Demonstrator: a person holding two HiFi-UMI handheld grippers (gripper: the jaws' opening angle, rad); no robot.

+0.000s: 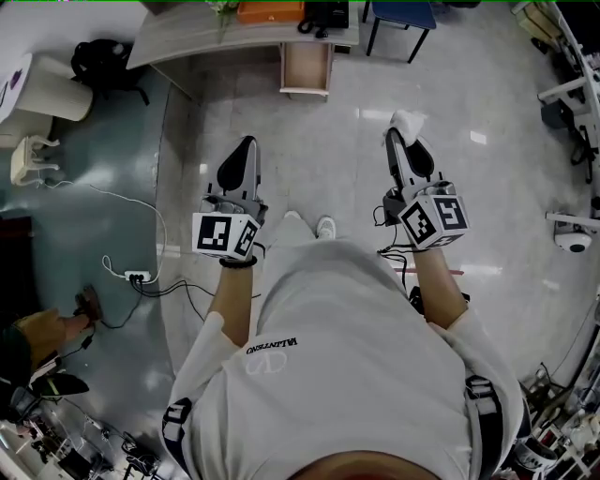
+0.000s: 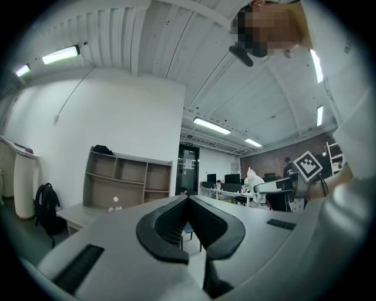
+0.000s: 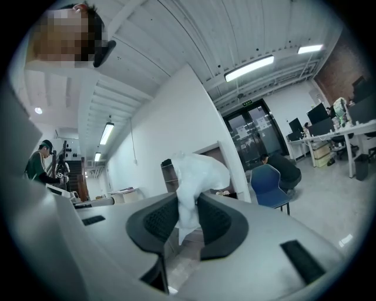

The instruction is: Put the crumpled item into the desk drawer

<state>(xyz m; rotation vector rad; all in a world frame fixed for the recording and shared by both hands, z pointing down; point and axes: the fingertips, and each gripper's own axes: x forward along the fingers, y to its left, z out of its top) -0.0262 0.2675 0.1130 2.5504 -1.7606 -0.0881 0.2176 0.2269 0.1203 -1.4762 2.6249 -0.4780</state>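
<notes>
R claw [image 3: 188, 218]: closed on the crumpled white item [image 3: 198, 173]. Both pads pinch its lower part, and the rest bulges up past the tips. In the head view I see the item at the front end of that claw, over the pale glossy floor [image 1: 356, 159] and well apart from the desk. L claw [image 2: 188, 203]: pads together at the tips, nothing btwn them. Both claws point level, approx. toward the desk, one each side of the person's torso. The light wooden drawer [image 1: 306, 67] stands pulled out from under the grey tabletop [image 1: 187, 39]. An orange box [image 1: 270, 11] lies on the tabletop just behind the drawer. A blue chair [image 1: 401, 14] stands near the desk's right end.
</notes>
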